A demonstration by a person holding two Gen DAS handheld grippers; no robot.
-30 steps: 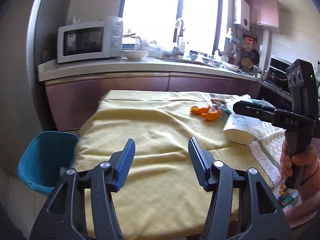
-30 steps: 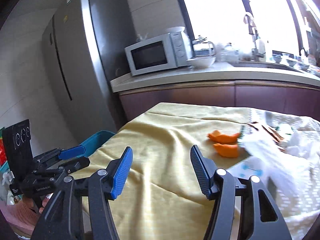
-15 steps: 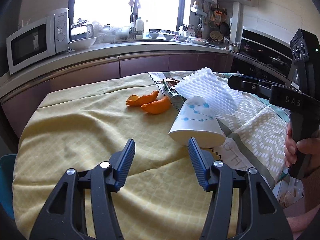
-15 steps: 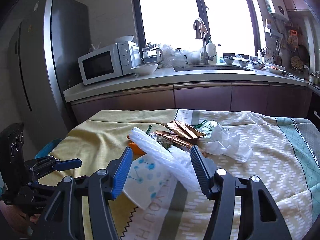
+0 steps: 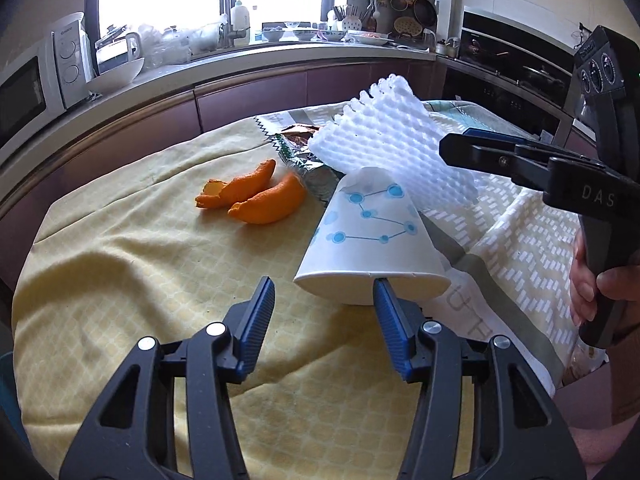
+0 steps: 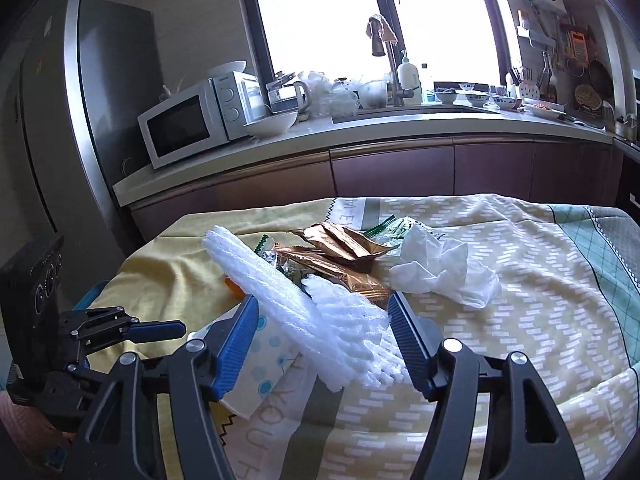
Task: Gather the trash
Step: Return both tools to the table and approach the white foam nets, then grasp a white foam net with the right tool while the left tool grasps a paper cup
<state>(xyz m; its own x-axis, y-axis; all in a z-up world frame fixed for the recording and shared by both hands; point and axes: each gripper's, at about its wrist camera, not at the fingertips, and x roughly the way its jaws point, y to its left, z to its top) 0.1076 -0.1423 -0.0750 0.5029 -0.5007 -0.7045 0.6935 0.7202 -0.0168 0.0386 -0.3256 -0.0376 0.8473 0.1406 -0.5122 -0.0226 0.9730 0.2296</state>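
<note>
Both grippers, left point(image 5: 323, 305) and right point(image 6: 319, 330), spread wide near cup point(image 5: 368, 236); foam point(image 6: 296, 312) between right's blue pads, ungripped.

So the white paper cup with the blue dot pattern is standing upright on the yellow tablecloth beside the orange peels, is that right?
Not quite: the white paper cup with the blue dot pattern lies on its side on the yellow tablecloth, beside the orange peels, as the left wrist view shows.

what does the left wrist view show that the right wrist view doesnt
Only the left wrist view shows both orange peels whole and the paper cup's open rim. Only the right wrist view shows the crumpled tissue, the copper wrappers in full and the fridge. Both show the white foam net lying over the cup.
</note>
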